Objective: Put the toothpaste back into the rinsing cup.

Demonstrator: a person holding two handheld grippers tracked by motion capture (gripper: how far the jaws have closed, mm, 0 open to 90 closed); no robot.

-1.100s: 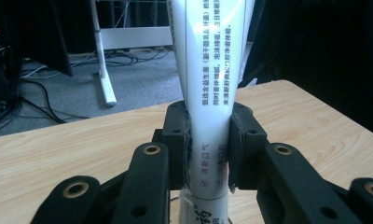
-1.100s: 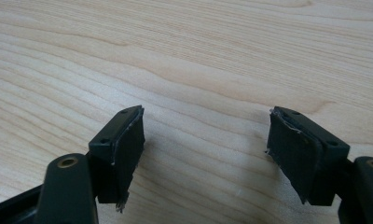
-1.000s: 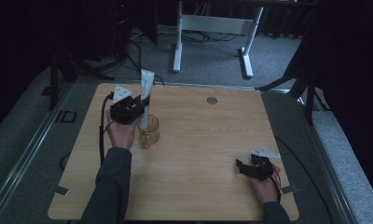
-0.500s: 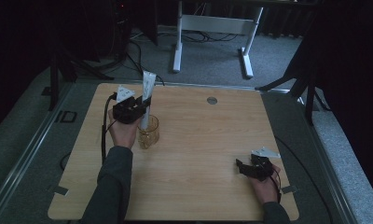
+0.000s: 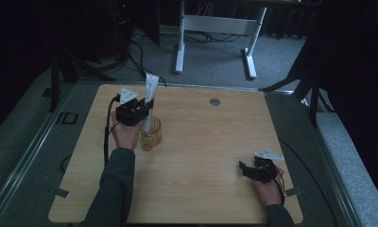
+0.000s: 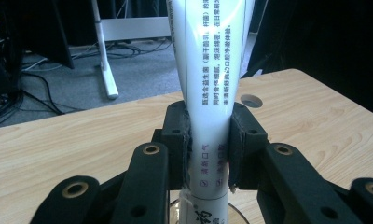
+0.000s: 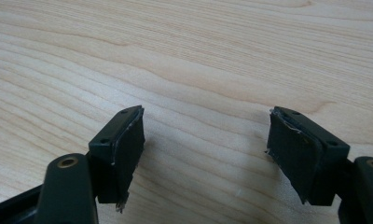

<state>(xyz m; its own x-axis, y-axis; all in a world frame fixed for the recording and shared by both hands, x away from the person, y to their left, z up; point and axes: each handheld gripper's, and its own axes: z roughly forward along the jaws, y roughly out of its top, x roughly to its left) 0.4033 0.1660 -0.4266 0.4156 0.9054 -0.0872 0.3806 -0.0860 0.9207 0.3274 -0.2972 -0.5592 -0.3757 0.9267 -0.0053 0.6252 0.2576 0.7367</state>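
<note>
Wood-grain table [image 5: 201, 142], grey carpet [image 5: 210, 66], white desk frame [image 5: 215, 28]

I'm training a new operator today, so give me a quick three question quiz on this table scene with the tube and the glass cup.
1. True or false: the left gripper is clamped on the white tube.
2. Where does the tube's lower end sit? A) flat on the table B) in the glass cup C) between the right gripper's jaws
3. Fill in: the right gripper, near the table's front right, has its jaws ____ with nothing between them.

Key
1. True; the pads press on both sides of the upright tube.
2. B
3. open
</note>
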